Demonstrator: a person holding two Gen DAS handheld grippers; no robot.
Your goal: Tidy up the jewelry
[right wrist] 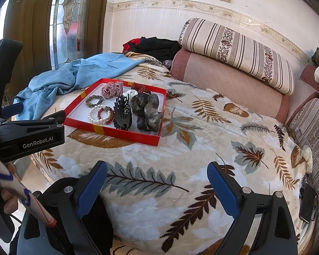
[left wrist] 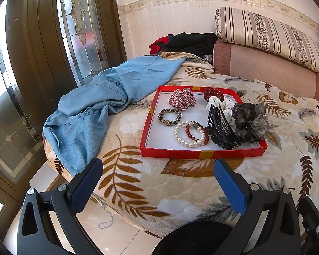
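Observation:
A red shallow tray (left wrist: 200, 154) (right wrist: 125, 133) lies on the leaf-patterned bed. In it are a pearl bracelet (left wrist: 181, 138) (right wrist: 94, 119) overlapping a red bead bracelet (left wrist: 198, 130), a leopard scrunchie (left wrist: 169, 116) (right wrist: 94, 100), a red plaid scrunchie (left wrist: 181, 98) (right wrist: 112, 89), a black claw clip (left wrist: 221, 127) (right wrist: 123, 111), a grey-black scrunchie (left wrist: 251, 121) (right wrist: 147, 110) and white and red dotted scrunchies (left wrist: 217, 99). My left gripper (left wrist: 157, 182) is open and empty, just in front of the tray. My right gripper (right wrist: 157, 182) is open and empty, over the blanket to the tray's right.
A blue cloth (left wrist: 100, 106) (right wrist: 59, 80) is bunched left of the tray near the bed edge. Dark clothes (left wrist: 187, 42) lie at the back. Striped pillows (left wrist: 270, 36) (right wrist: 240, 51) and a pink headboard stand on the right. A phone (right wrist: 307, 204) lies at the far right.

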